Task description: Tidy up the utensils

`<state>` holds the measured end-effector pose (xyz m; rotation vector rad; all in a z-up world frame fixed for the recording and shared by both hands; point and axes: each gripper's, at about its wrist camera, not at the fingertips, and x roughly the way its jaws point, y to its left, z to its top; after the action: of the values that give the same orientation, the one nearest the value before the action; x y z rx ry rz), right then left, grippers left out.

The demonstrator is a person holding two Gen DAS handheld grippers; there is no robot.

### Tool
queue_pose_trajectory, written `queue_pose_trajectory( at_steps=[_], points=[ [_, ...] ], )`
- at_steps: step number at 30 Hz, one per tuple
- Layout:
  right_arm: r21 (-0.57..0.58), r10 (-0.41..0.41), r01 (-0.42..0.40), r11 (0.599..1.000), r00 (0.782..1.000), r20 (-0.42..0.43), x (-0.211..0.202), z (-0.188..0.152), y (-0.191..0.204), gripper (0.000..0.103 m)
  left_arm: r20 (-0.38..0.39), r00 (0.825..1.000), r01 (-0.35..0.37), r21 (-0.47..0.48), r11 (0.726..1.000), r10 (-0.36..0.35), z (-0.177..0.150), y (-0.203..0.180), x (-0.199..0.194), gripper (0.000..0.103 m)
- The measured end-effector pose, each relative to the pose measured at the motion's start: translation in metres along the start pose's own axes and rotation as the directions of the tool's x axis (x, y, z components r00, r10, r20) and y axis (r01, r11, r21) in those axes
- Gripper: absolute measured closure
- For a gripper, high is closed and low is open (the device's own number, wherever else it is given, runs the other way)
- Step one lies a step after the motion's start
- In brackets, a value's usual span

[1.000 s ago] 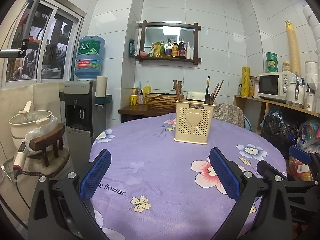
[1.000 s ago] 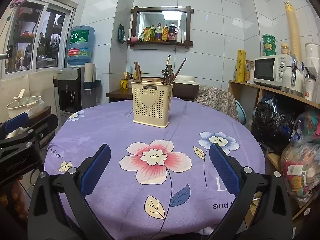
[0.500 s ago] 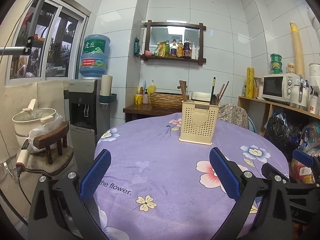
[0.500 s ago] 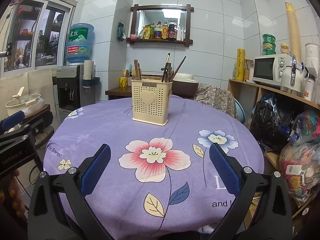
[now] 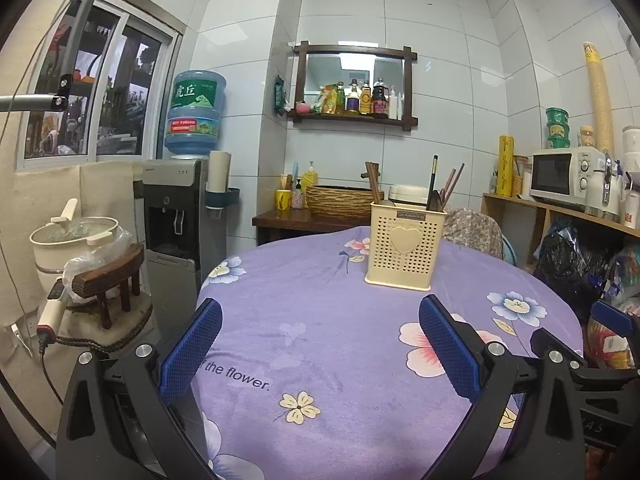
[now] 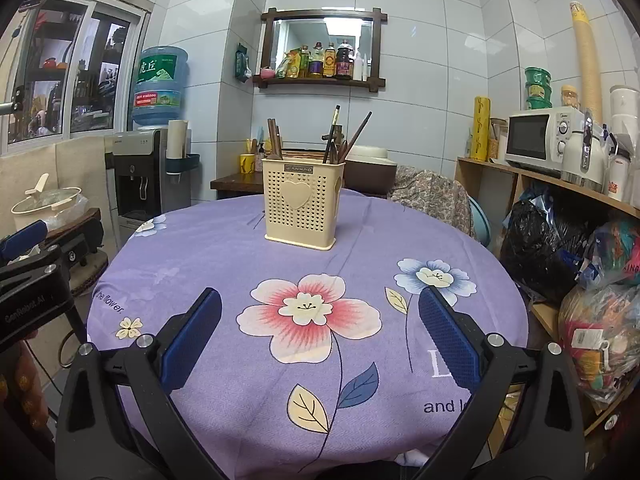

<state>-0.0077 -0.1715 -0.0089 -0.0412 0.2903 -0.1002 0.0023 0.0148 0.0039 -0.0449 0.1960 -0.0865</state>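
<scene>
A cream perforated utensil holder (image 5: 405,246) (image 6: 303,205) with a heart on its front stands upright on the far part of the round table. Several chopsticks (image 6: 332,135) (image 5: 433,180) and dark utensil handles stick out of its top. My left gripper (image 5: 320,328) is open over the table's near left edge, nothing between its blue pads. My right gripper (image 6: 320,328) is open above the near edge, well short of the holder, and empty. Each gripper shows at the side of the other's view.
A purple flowered cloth (image 6: 224,264) covers the table. A water dispenser (image 5: 172,216) and a stool with a pot (image 5: 72,236) stand to the left. A shelf with a microwave (image 6: 540,140) and stuffed bags (image 6: 600,280) are at the right. A side table with a wicker basket (image 5: 340,202) is behind.
Both views have shifted slightly: the holder sits a little lower and farther in each frame, so both grippers have drawn back and risen a bit. Both stay open and empty.
</scene>
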Motion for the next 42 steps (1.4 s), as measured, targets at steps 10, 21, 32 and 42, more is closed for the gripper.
queue_pose_trajectory(
  at_steps=[10, 21, 32, 42],
  points=[
    [-0.002, 0.001, -0.001, 1.0, 1.0, -0.004, 0.0007, -0.0007, 0.0003, 0.006, 0.022, 0.999, -0.033, -0.004, 0.999, 0.033, 0.0023, 0.0021, -0.0011, 0.006],
    [-0.006, 0.001, -0.001, 1.0, 1.0, -0.01, 0.0016, -0.0006, 0.0015, 0.006, 0.007, 0.999, -0.032, -0.01, 0.999, 0.032, 0.0018, 0.0056, 0.0007, 0.005],
    [-0.004, 0.003, -0.003, 1.0, 1.0, -0.015, 0.002, -0.0003, 0.0013, 0.006, -0.004, 0.999, -0.041, -0.026, 0.999, 0.041, 0.0028, 0.0064, 0.0017, 0.005],
    [-0.004, 0.006, -0.006, 1.0, 1.0, -0.021, 0.0031, -0.001, 0.0022, 0.006, -0.018, 0.999, -0.044, -0.024, 0.999, 0.043, 0.0019, 0.0071, 0.0046, 0.005]
  ],
)
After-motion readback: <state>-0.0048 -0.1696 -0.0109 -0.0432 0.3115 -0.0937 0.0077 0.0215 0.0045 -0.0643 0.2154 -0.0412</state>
